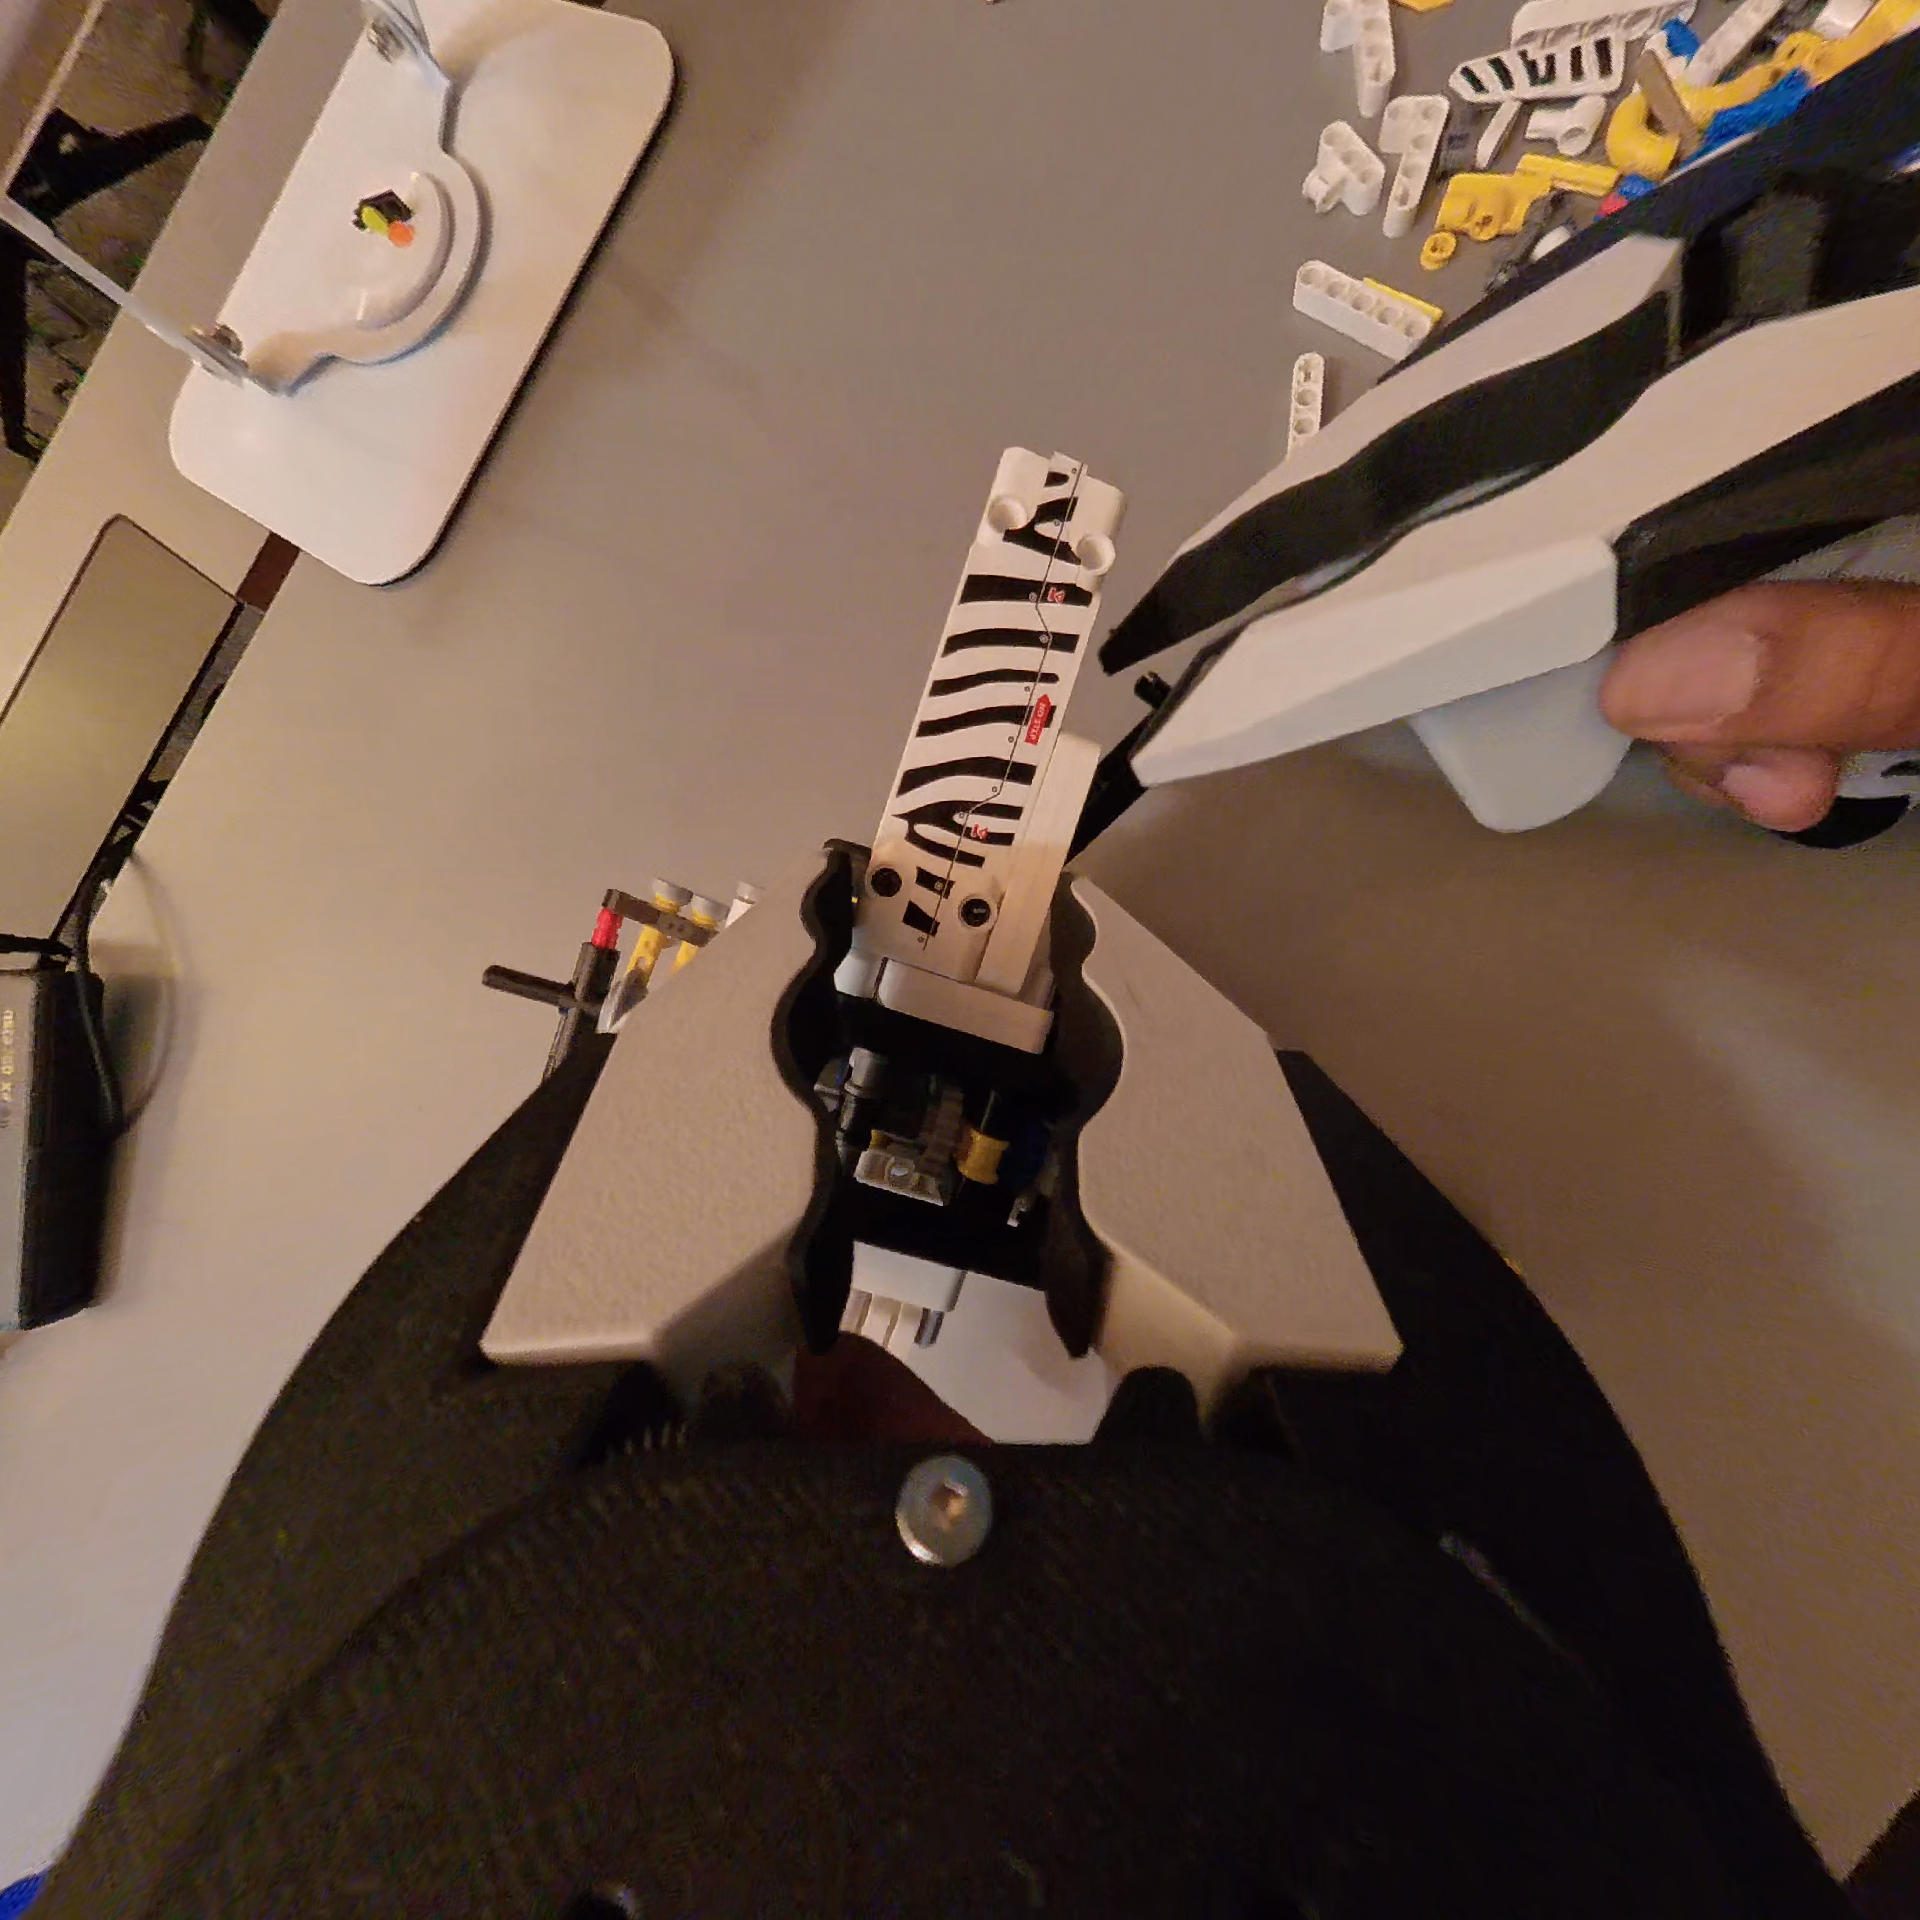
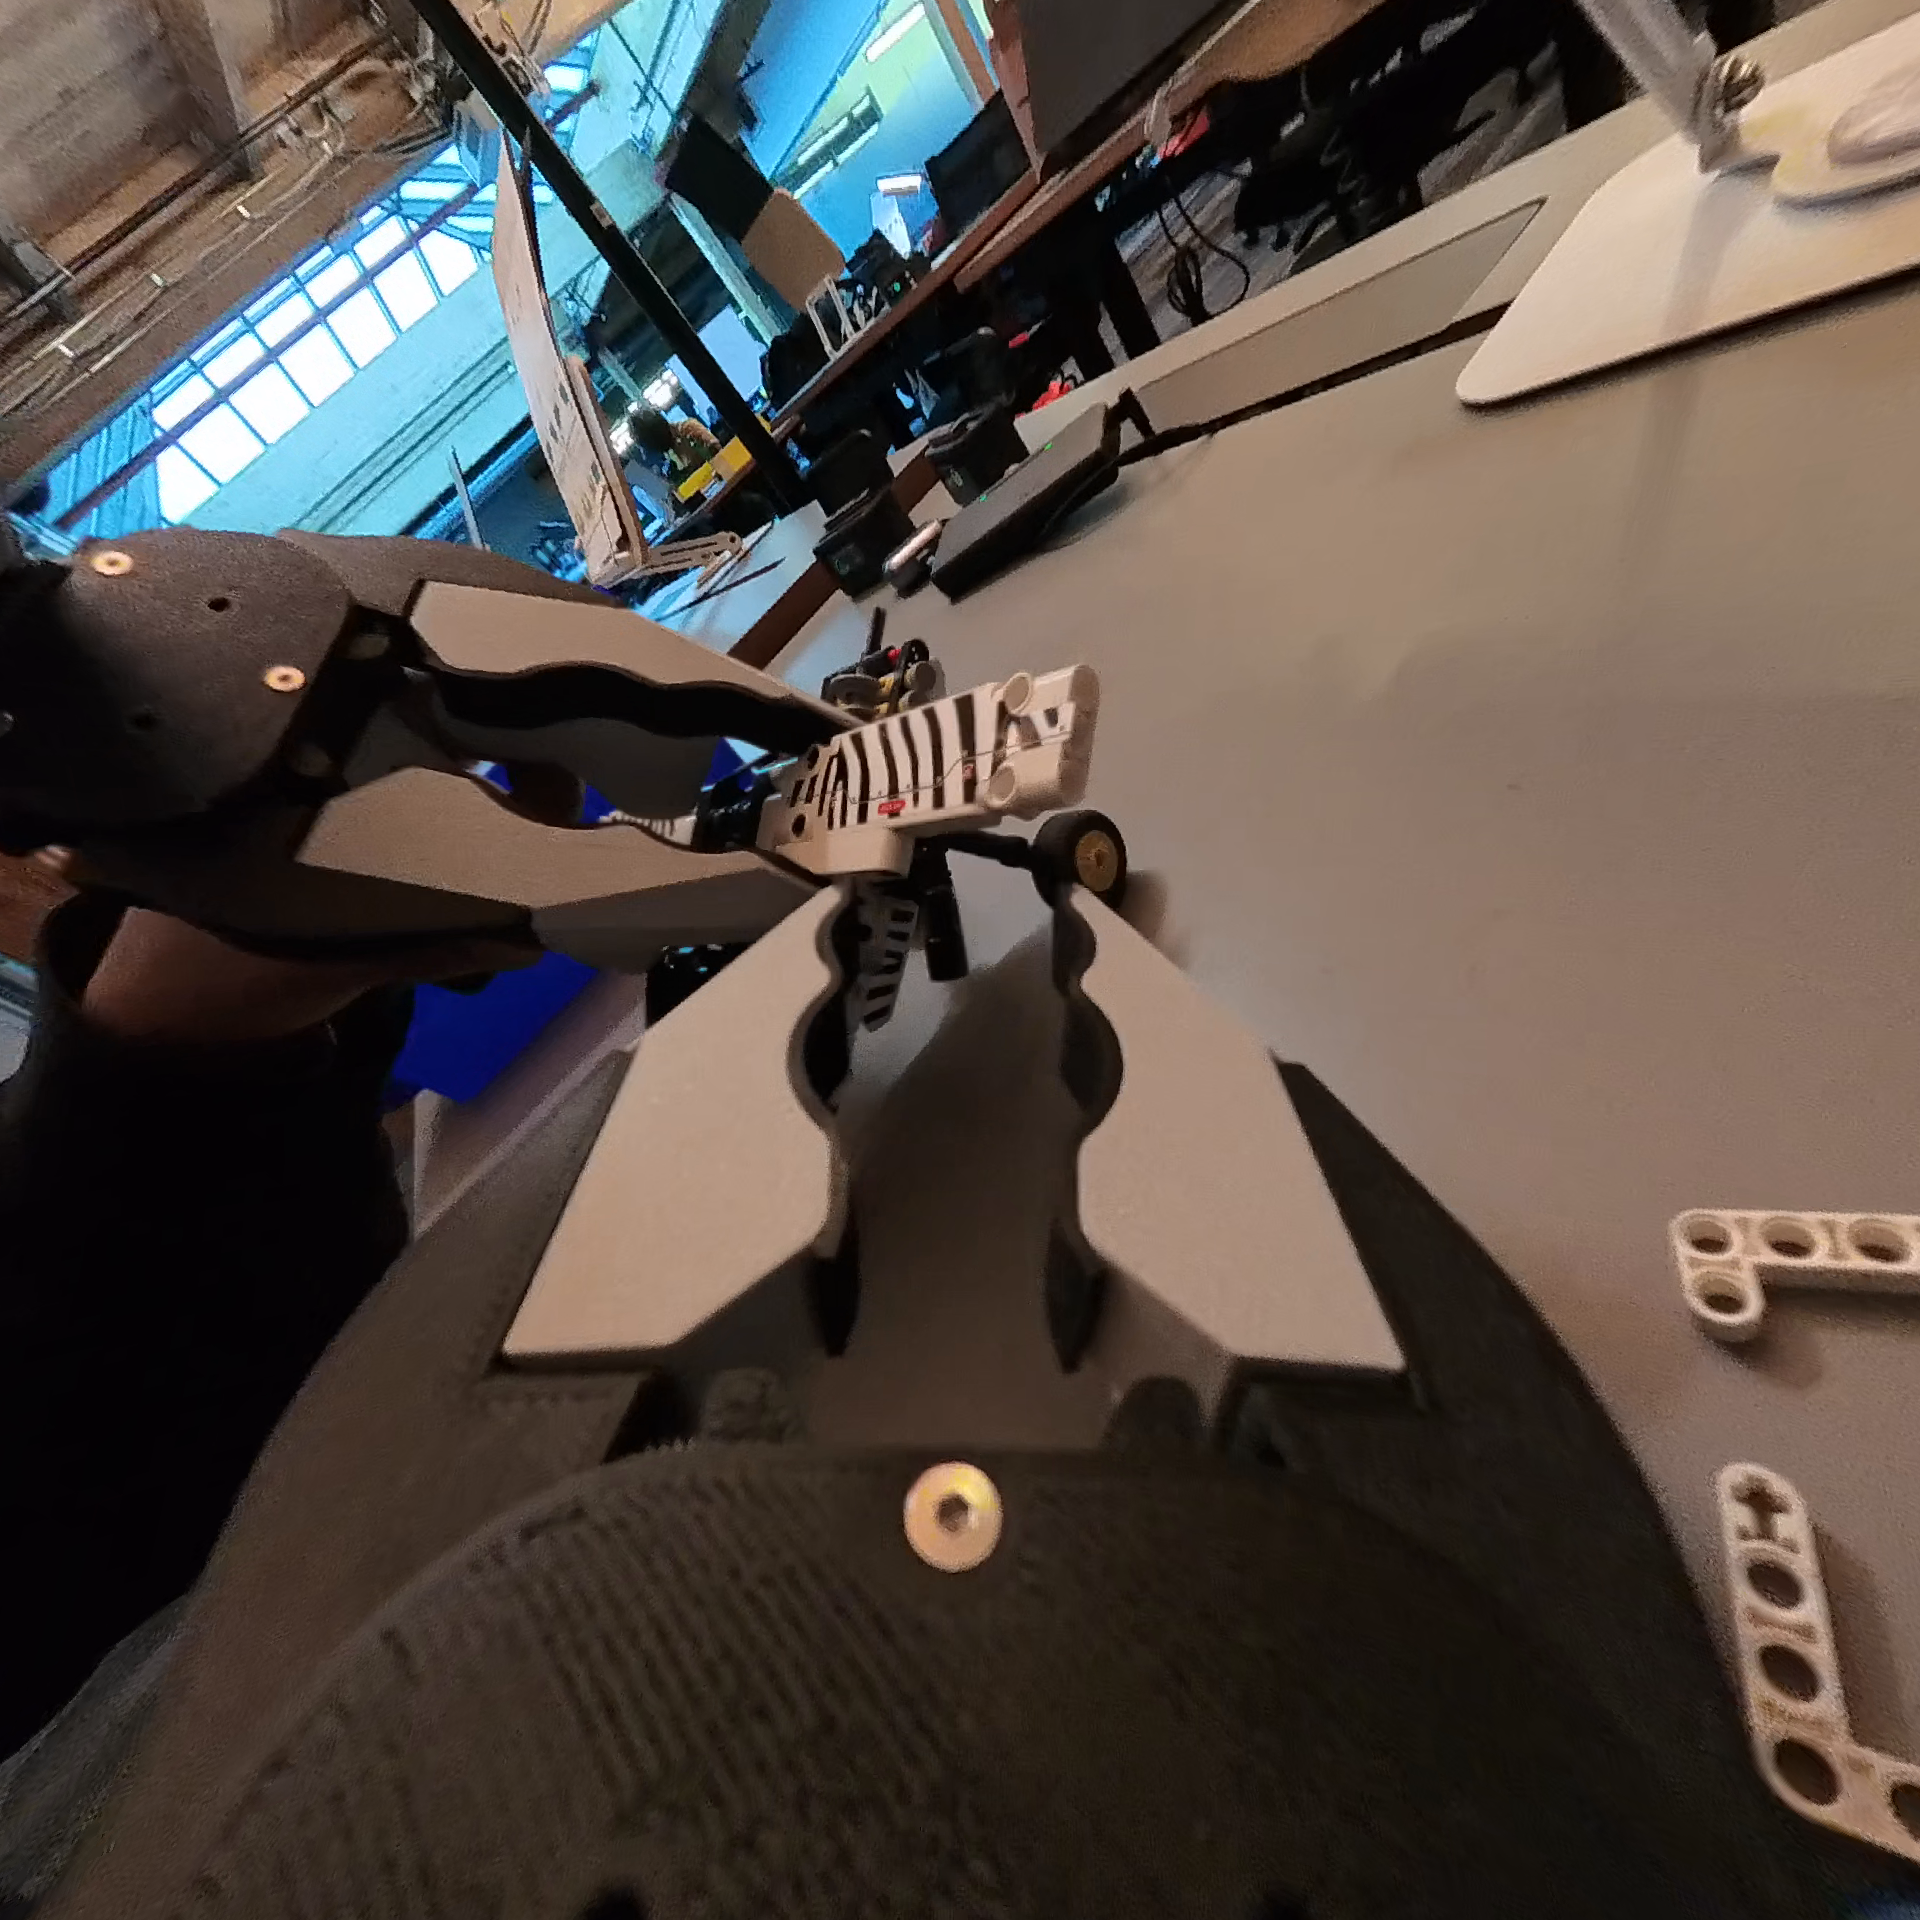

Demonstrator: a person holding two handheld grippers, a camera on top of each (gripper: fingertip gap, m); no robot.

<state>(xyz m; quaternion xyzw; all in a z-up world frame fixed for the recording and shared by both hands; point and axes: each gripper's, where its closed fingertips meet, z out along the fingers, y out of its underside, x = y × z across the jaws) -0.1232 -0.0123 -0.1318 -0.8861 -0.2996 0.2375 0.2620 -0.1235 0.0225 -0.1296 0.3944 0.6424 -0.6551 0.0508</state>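
Brick model (image 1: 982,790), white with black stripes, held above grey table (image 1: 727,520), clamped between fingers of left gripper (image 1: 951,935). Striped beam juts out past fingertips; small black wheel (image 2: 1093,852) hangs under its front end. Right gripper (image 2: 956,935) parted, nothing gripped; fingertips just under model, 1 near wheel, contact unclear. Loose white, yellow, blue parts (image 1: 1538,135) piled at far right. 2 white beams (image 2: 1787,1455) lie near right gripper. White stand base (image 1: 416,281) far left.

White toy model (image 1: 997,717) with black zebra stripes; grey worktop (image 1: 727,520); white, yellow and blue loose pieces (image 1: 1507,156).
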